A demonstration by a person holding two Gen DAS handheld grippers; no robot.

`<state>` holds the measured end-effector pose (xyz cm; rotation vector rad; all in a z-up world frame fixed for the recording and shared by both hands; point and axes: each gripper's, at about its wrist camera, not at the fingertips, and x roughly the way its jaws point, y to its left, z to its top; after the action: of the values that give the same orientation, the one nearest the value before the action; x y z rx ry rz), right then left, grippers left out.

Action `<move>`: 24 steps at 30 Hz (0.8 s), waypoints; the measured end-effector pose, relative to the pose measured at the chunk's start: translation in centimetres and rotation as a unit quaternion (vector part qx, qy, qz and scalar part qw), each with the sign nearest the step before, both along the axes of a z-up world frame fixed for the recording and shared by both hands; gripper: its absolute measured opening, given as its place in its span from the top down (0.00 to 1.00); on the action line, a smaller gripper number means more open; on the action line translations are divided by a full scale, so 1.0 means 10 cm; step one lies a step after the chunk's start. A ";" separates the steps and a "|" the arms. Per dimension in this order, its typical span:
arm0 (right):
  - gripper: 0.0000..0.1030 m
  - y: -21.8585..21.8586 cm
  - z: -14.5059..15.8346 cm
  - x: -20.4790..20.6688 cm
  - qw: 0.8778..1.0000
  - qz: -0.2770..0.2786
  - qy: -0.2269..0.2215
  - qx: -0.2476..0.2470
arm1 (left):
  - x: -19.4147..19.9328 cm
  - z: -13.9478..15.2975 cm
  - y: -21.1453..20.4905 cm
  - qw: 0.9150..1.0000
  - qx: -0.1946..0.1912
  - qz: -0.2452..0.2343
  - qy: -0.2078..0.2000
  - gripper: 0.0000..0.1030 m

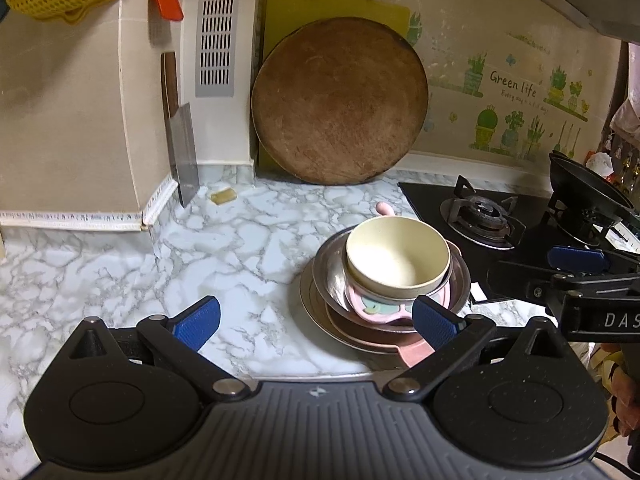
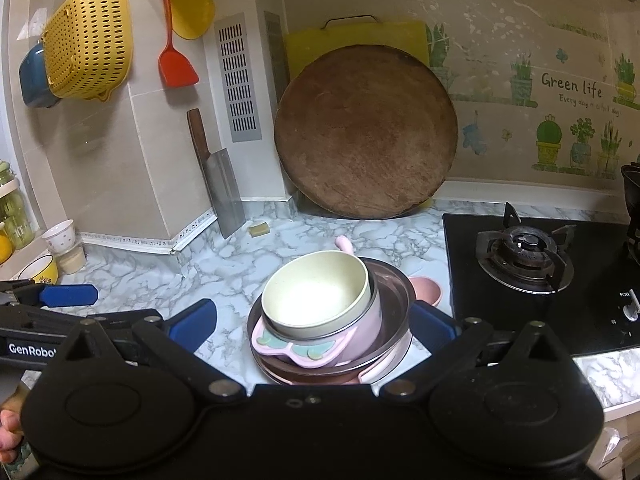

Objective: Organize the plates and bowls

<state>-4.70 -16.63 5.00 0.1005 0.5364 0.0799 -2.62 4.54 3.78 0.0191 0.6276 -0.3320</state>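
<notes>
From the left wrist view, the left gripper [image 1: 316,322] hangs low over the marble tabletop [image 1: 120,264] with its jaws spread wide and nothing between them. Its right blue pad sits just in front of the near rim of the stack, though I cannot tell whether it touches. The stack itself stands beside the gas stove [image 1: 480,220]: a cream bowl [image 1: 396,254] on top, a pink cartoon dish [image 1: 372,304] beneath it, both nested in a steel bowl [image 1: 332,268], with a pink plate [image 1: 412,350] underneath. The right gripper [image 1: 576,260] reaches in from the right edge, apart from the stack.

From the right wrist view, the right gripper [image 2: 314,322] also has its jaws wide open, one on each side of the same stack, gripping nothing. The cream bowl [image 2: 316,296] leans slightly inside the pink dish [image 2: 308,348], so the pile is nested but not quite level. Far left, a small white cup [image 2: 60,234] and a yellow bowl [image 2: 42,270] sit by the wall, well apart from the pile.

The stacking looks largely done; what may remain is settling the tilted bowl, and perhaps gathering those two pieces at the left.
</notes>
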 end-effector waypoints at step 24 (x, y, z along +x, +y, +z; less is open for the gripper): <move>0.00 -0.03 -0.03 -0.02 0.999 -0.009 0.035 0.012 | -0.01 -0.06 -0.08 0.999 0.008 -0.010 0.049 0.00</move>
<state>-4.91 -16.91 4.70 0.1330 0.6042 0.0650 -2.70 3.74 3.18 0.0242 0.7266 -0.3482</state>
